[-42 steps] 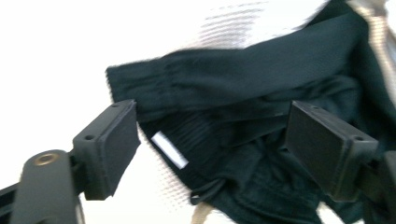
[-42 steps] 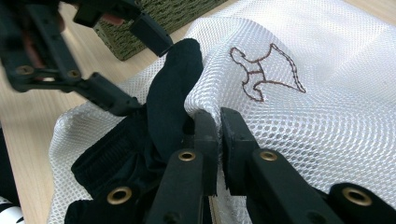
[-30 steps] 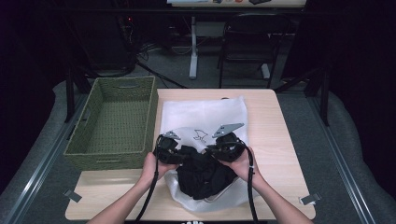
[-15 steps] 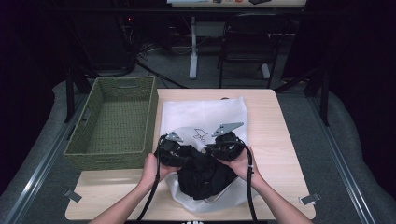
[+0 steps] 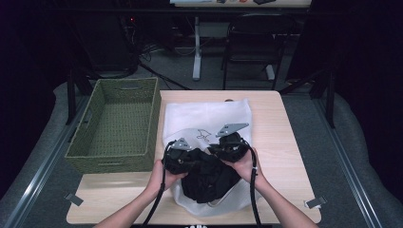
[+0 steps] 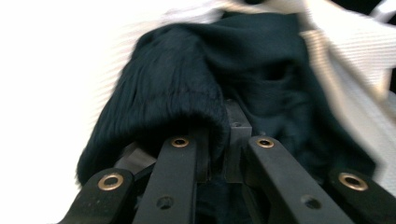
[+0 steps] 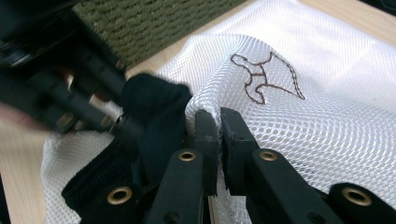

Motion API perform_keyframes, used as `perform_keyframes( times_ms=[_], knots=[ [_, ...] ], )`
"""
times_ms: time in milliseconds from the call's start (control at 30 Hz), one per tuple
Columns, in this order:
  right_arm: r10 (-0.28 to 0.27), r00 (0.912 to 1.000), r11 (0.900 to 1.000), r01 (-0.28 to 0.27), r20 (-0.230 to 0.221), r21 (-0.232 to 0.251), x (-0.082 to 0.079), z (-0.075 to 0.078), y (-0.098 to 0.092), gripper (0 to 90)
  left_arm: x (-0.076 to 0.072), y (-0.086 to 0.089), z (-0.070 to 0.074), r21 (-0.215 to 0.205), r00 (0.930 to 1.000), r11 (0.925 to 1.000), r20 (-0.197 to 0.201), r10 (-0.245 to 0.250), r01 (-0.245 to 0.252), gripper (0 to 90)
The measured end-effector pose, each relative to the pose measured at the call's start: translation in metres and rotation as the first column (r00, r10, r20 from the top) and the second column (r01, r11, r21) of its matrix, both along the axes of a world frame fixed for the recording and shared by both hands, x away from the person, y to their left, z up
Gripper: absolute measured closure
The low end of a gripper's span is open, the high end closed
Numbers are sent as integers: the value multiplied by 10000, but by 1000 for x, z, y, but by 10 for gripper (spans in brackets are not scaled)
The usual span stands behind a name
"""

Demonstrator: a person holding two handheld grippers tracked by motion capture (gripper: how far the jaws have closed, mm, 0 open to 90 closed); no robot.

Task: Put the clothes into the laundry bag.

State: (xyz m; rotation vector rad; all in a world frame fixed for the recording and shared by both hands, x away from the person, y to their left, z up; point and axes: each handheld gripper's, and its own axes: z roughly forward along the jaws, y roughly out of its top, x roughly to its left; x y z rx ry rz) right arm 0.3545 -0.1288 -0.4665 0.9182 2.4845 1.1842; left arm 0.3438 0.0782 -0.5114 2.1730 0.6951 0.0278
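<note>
Left gripper (image 6: 217, 144): jaws have just been closing; now pinched tight on the black cloth (image 6: 196, 88)
Right gripper (image 7: 218, 140): jaws squeezed on the edge of the white bag (image 7: 299, 126)
Black cloth: on the near part of the bag, between both hands
Bag: flat on the table (image 5: 280, 142); middle
Basket (image 5: 116, 126): left of the bag; just beside it

green woven basket (image 5: 116, 126) sits on wooden table (image 5: 285, 137), left side, just beside the work area; black folding chair (image 5: 249, 42) and white desk leg (image 5: 196, 47) on the floor behind the table
</note>
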Motion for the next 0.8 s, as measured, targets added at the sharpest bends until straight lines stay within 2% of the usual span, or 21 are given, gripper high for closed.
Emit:
perform_keyframes(
  times_ms=[67, 167, 267, 333, 367, 433, 467, 567, 800],
  knots=[
    [-50, 10000, 10000, 49, 86, 85, 0, 2, 1, 865, -5, -7, 2, -2, 9996, 9997, 98, -254, 254, 854],
    [-124, 9993, 9994, 112, 366, 333, -4, 7, 3, 866, -5, -18, 1, -26, 9992, 9993, 150, -363, 364, 854],
    [-112, 9982, 9984, 80, 582, 553, -8, 13, 4, 866, -2, -24, -3, 1, 9994, 9997, 251, -242, 242, 853],
    [-132, 9977, 9965, 78, 659, 827, -10, 16, 2, 866, 1, -26, -8, 194, 9994, 9998, 348, 54, -61, 852],
    [-103, 9976, 9968, 48, 683, 804, -11, 17, 2, 866, 3, -27, -11, 164, 9996, 9997, 224, 175, -179, 851],
    [-55, 9985, 9976, 18, 541, 691, -10, 14, 2, 866, 5, -26, -13, 381, 9994, 9989, 231, 255, -264, 845],
    [-24, 9991, 9982, -2, 435, 593, -10, 12, 2, 866, 6, -26, -14, 563, 9994, 9981, 237, 255, -268, 828],
    [38, 9996, 9995, -47, 289, 311, -9, 7, 1, 865, 6, -20, -12, 721, 10000, 9974, -41, 60, -57, 712],
    [-64, 9997, 9995, 57, 233, 297, -7, 5, -5, 865, 1, 4, 3, 1030, 9977, 9947, -677, 44, 26, 462]
  ],
)
